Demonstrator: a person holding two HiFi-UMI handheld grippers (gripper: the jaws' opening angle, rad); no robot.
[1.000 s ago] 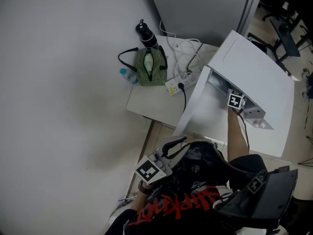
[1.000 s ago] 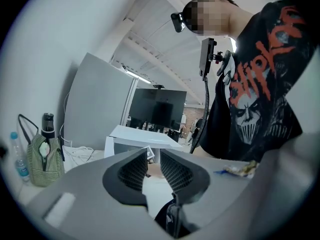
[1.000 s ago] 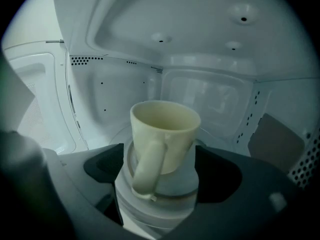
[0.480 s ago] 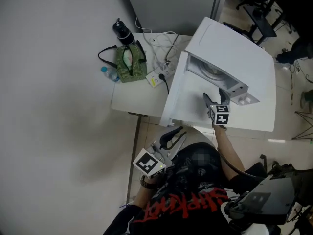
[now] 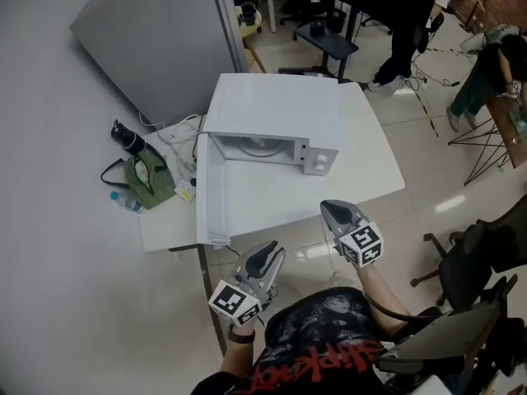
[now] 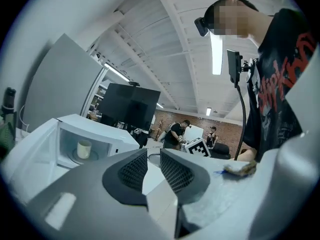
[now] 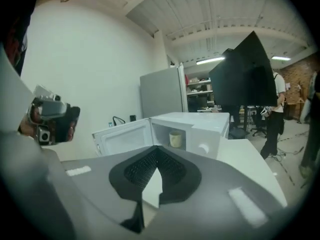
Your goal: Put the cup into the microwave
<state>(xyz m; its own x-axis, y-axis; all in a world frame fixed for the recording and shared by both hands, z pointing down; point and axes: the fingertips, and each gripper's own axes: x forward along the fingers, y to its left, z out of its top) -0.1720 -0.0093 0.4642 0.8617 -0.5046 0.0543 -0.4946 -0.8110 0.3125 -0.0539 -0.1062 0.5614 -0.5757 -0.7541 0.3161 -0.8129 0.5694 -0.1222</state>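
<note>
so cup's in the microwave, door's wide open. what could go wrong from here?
1. The door juts out toward the left gripper, so a careless forward reach could knock it.
2. A hard shove to close the door might jolt the microwave and tip the cup, which stands upright inside.

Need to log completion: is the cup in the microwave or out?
In. The cup stands upright inside the microwave, seen past its open door in both gripper views.
</note>
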